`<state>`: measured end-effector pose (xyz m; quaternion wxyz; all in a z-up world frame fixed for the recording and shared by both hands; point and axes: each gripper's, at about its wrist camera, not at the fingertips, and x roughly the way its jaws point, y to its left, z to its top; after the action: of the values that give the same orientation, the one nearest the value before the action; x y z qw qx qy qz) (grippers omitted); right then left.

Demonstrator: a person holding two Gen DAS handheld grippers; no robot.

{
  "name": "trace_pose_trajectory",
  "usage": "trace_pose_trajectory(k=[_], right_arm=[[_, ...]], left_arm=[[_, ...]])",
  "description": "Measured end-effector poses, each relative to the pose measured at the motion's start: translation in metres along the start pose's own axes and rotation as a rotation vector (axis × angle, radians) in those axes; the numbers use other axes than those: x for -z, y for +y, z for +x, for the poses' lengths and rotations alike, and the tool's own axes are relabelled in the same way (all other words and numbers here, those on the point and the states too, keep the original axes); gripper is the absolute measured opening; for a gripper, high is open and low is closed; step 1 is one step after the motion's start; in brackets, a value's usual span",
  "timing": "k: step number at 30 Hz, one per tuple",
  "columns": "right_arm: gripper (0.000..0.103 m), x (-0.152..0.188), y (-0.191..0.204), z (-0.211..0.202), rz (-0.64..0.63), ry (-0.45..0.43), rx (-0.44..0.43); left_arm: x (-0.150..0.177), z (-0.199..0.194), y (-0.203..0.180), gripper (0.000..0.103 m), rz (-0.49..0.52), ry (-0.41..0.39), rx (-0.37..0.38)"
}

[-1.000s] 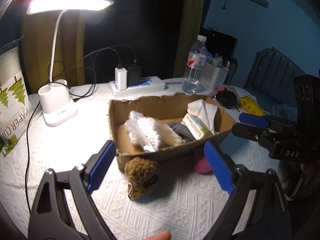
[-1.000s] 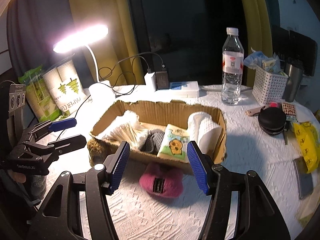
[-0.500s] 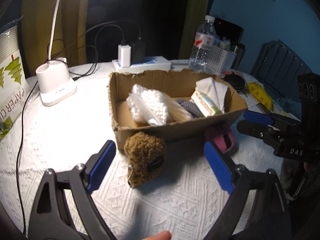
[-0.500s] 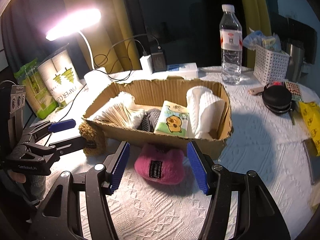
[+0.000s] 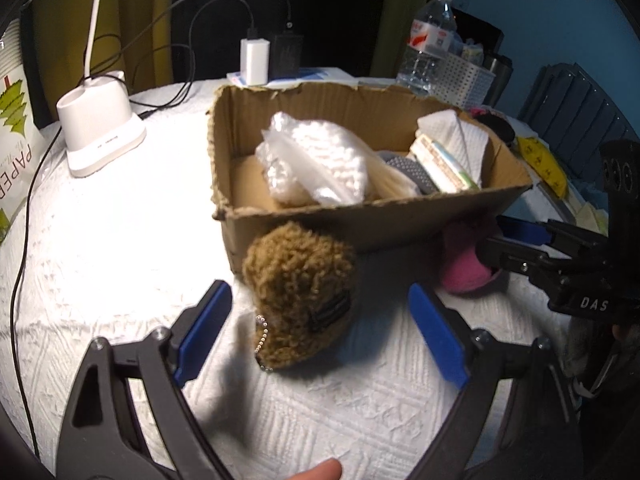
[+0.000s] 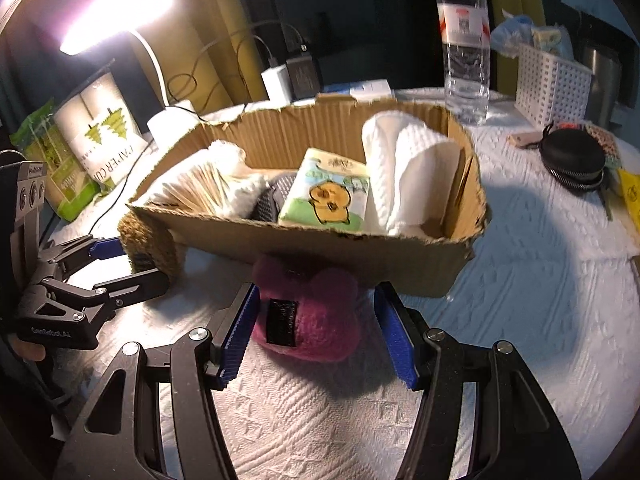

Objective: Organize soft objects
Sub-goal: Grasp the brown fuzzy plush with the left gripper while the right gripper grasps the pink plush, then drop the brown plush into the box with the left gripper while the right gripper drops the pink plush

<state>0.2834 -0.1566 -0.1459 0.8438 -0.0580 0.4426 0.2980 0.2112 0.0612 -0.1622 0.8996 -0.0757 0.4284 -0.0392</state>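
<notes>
A brown fuzzy plush (image 5: 300, 292) lies on the white tablecloth against the front wall of a cardboard box (image 5: 380, 224). My left gripper (image 5: 320, 312) is open, its blue pads on either side of the plush, apart from it. A pink plush (image 6: 308, 316) lies in front of the same box (image 6: 360, 256). My right gripper (image 6: 316, 320) is open with the pink plush between its pads; the left pad is close to it or touching. The box holds cotton swabs (image 6: 200, 192), a tissue pack (image 6: 324, 196) and a paper roll (image 6: 404, 168).
A white desk lamp base (image 5: 100, 132) and a paper-cup pack (image 6: 100, 136) stand to the left. Behind the box are chargers (image 5: 272, 56), a water bottle (image 6: 464, 40) and a white basket (image 6: 552, 84). A black round case (image 6: 572, 160) lies to the right.
Both grippers have moved forward and lower toward the table. The brown plush now sits between the left pads and the pink plush between the right pads. Both stay open.
</notes>
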Motion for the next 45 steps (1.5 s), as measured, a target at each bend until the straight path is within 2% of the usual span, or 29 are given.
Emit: trace_pose_trajectory(k=[4, 6, 7, 10, 11, 15, 19, 29, 37, 45], right_arm=[[0.063, 0.001, 0.000, 0.006, 0.004, 0.019, -0.031], [0.063, 0.002, 0.002, 0.010, 0.002, 0.034, -0.044], [0.063, 0.003, 0.004, 0.013, -0.004, 0.045, -0.051], [0.061, 0.007, 0.013, 0.018, -0.043, 0.068, -0.048], [0.056, 0.008, 0.017, 0.019, -0.064, 0.068, -0.036], [0.048, 0.011, 0.024, 0.016, -0.090, 0.065, -0.034], [0.041, 0.012, 0.027, 0.006, -0.095, 0.041, -0.032], [0.041, 0.014, 0.030, -0.025, -0.101, -0.020, -0.013], [0.041, 0.016, 0.025, -0.050, -0.085, -0.073, -0.015], [0.041, 0.015, 0.014, -0.068, -0.066, -0.119, -0.020]], left_arm=[[0.002, 0.010, 0.001, 0.087, 0.004, 0.026, -0.019], [0.002, 0.012, 0.002, 0.076, 0.008, 0.034, -0.017], [0.003, 0.011, 0.001, 0.074, 0.014, 0.030, -0.027], [0.003, 0.010, -0.001, 0.052, 0.030, 0.027, -0.030], [0.003, 0.009, -0.002, 0.051, 0.034, 0.029, -0.024], [0.006, 0.003, -0.007, 0.039, 0.059, 0.021, -0.006], [0.007, -0.008, -0.012, 0.038, 0.070, 0.000, 0.010], [0.011, -0.033, -0.026, 0.031, 0.106, -0.051, 0.033], [0.007, -0.053, -0.039, 0.031, 0.128, -0.091, 0.055], [-0.009, -0.066, -0.056, 0.031, 0.156, -0.138, 0.042]])
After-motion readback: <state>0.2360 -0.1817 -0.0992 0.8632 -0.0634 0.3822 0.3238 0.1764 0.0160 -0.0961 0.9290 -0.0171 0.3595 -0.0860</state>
